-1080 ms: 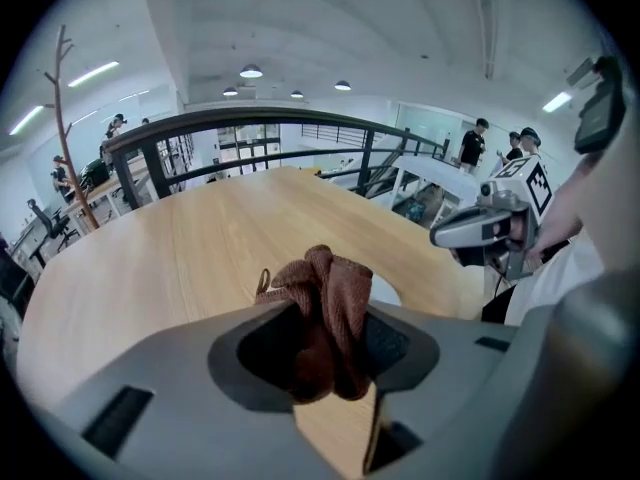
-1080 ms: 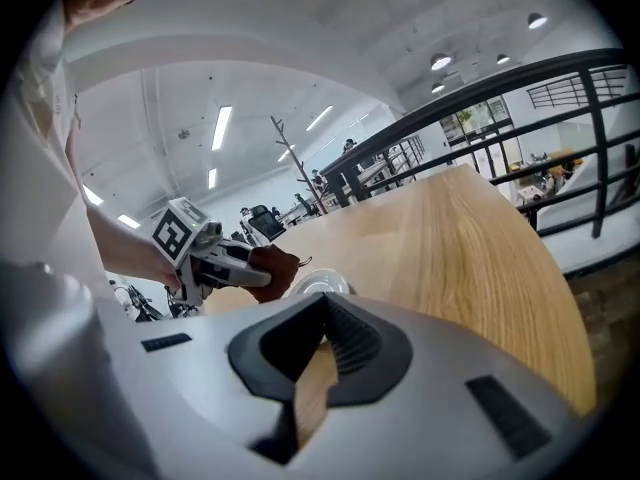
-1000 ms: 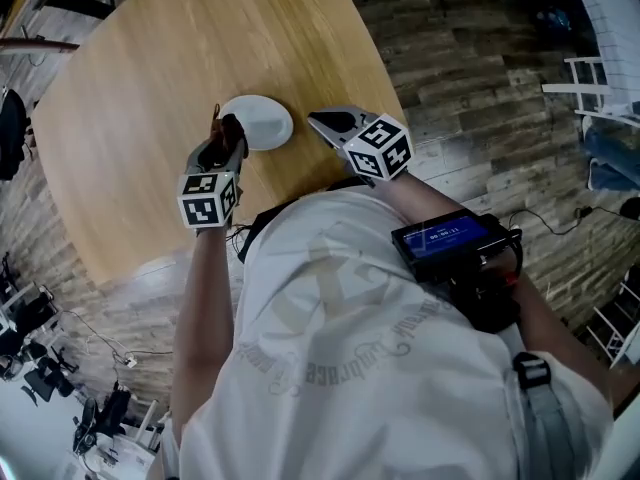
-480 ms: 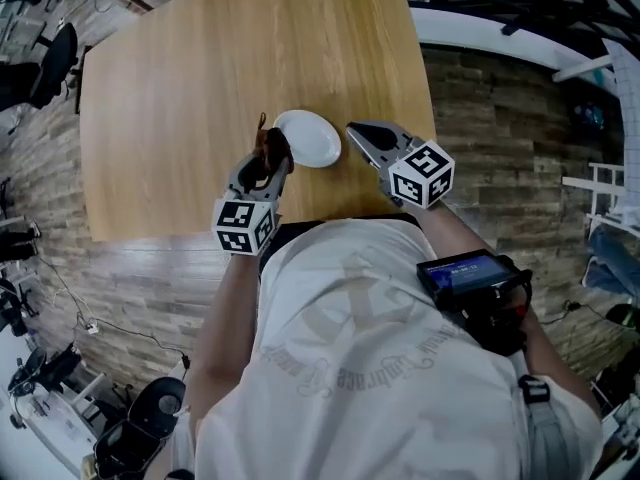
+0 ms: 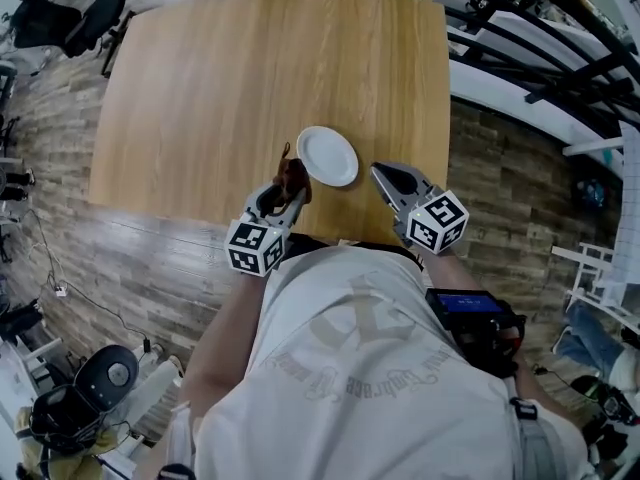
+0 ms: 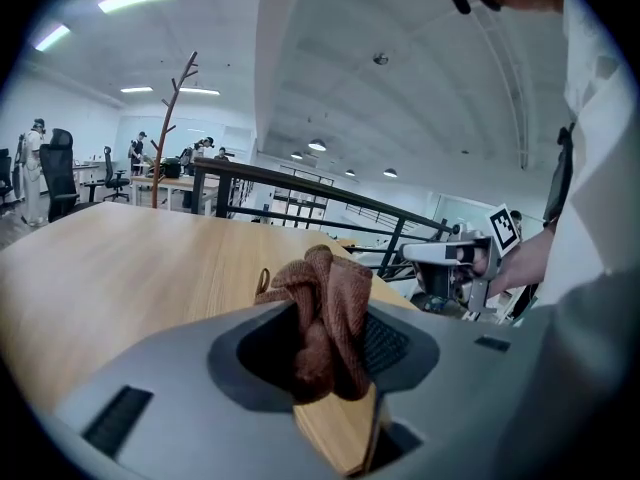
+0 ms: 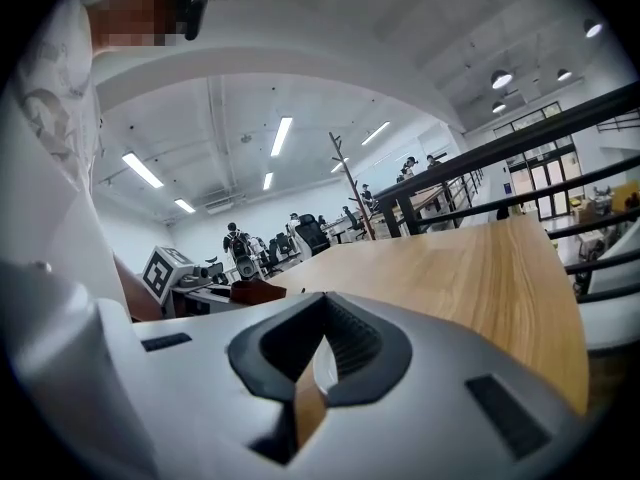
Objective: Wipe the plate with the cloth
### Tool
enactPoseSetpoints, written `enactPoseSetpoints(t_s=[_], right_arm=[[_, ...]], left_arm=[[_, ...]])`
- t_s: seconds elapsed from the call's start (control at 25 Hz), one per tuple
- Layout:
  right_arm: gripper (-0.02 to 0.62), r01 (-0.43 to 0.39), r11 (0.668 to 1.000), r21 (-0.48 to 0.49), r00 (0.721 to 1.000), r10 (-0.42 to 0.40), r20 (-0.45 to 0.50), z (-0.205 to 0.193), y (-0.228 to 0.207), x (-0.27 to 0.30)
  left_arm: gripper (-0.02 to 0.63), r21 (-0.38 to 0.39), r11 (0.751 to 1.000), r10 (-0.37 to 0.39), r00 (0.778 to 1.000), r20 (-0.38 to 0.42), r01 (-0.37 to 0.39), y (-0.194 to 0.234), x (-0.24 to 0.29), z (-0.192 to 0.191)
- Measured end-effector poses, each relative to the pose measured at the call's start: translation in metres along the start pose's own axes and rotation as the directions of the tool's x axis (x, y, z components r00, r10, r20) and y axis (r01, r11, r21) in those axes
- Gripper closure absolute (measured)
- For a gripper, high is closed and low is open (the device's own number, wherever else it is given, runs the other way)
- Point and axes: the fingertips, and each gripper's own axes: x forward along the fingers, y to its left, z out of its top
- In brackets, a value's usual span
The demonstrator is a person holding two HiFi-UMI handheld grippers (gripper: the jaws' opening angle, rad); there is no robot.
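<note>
The worktop [image 5: 220,88] carries the plate [image 5: 327,156] near its front edge. My right gripper [image 5: 385,175], pressed together and empty, waits just beside it. My left gripper [image 5: 287,190] pinches the cloth [image 5: 292,175] at the plate's left rim, as a second ago; I judge wiping barely advanced.

view swung; whole table [image 5: 250,68] now framed, plate [image 5: 327,155] nearer centre.

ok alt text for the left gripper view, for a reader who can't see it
The left gripper, jaws shut on a bunched brown cloth, is held over a wooden table. At right, the person holds the right gripper; an open office lies behind.
</note>
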Motion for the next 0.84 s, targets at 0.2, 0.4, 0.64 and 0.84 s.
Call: enactPoseSetpoints(t_s=[0.2, 0.4, 0.64, 0.84], right_arm=[[0.583, 0.003, 1.000, 0.010, 1.000, -0.002, -0.017, -0.008, 0.000, -0.001], [0.583, -0.004, 1.000, 0.002, 1.000, 0.004, -0.006, -0.005, 0.004, 0.000], [0.583, -0.009, 1.000, 0.001, 1.000, 0.009, -0.003, -0.004, 0.014, 0.014], [0.583, -0.016, 1.000, -0.001, 1.000, 0.016, -0.004, -0.009, -0.004, -0.012]], left_arm=[[0.437, -0.003, 1.000, 0.010, 1.000, -0.002, -0.010, 0.003, -0.001, -0.002], [0.437, 0.011, 1.000, 0.006, 1.000, -0.002, -0.006, 0.001, 0.002, -0.001], [0.437, 0.032, 0.999, -0.007, 1.000, -0.005, 0.007, 0.009, 0.001, 0.003], [0.437, 0.042, 0.999, -0.006, 1.000, -0.006, 0.006, -0.021, 0.021, 0.001]])
